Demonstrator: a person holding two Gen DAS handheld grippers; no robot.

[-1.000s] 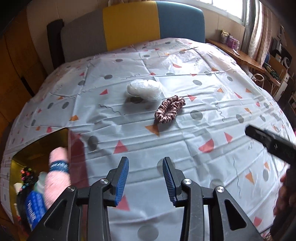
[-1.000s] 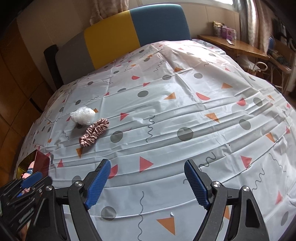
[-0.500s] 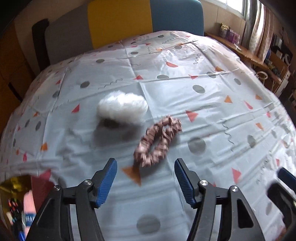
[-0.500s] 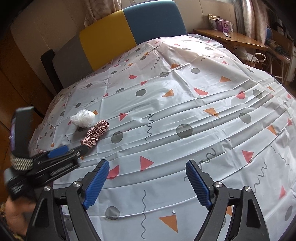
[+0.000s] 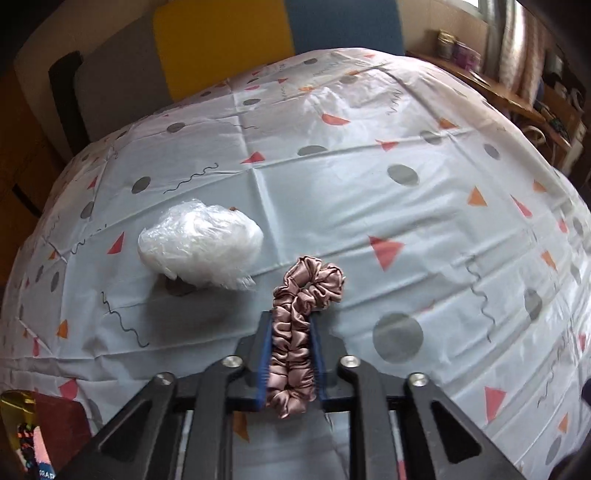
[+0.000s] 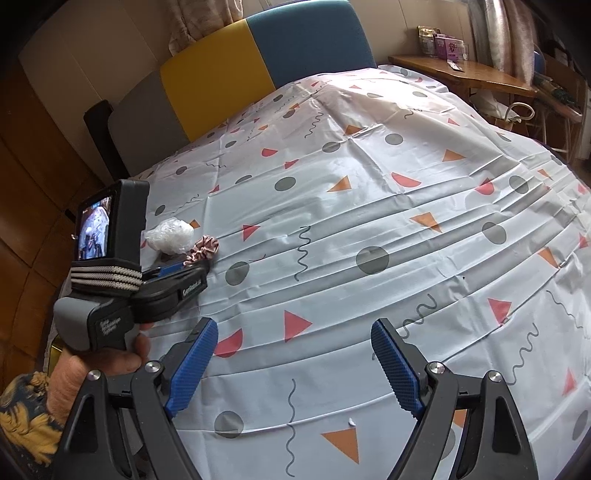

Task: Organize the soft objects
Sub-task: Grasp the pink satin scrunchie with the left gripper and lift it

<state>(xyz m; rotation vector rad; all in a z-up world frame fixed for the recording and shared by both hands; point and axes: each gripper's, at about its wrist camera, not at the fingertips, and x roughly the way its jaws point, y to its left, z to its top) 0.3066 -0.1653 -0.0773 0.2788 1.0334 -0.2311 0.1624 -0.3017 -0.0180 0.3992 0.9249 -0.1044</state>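
While the left gripper (image 5: 291, 363) is closing on the pink satin scrunchie (image 5: 301, 321) at lower centre, a squeeze should be completed before lifting; the right gripper (image 6: 295, 365) is held open, empty.

A bed fills most of both views, spread with a pale glossy cover (image 6: 369, 221) printed with grey dots, red and orange triangles and black squiggles, creased in long folds. At the top of the frame stands a padded headboard (image 6: 258, 66) in three panels: grey at left, yellow in the middle, blue at right. Behind it runs a plain beige wall (image 6: 92, 48), and dark wooden panelling (image 6: 33, 166) fills the left edge. In the upper right a wooden shelf (image 6: 461, 74) carries small boxes and jars, with curtains (image 6: 502, 29) hanging above it. Daylight enters from the upper right, leaving a sheen on the cover.
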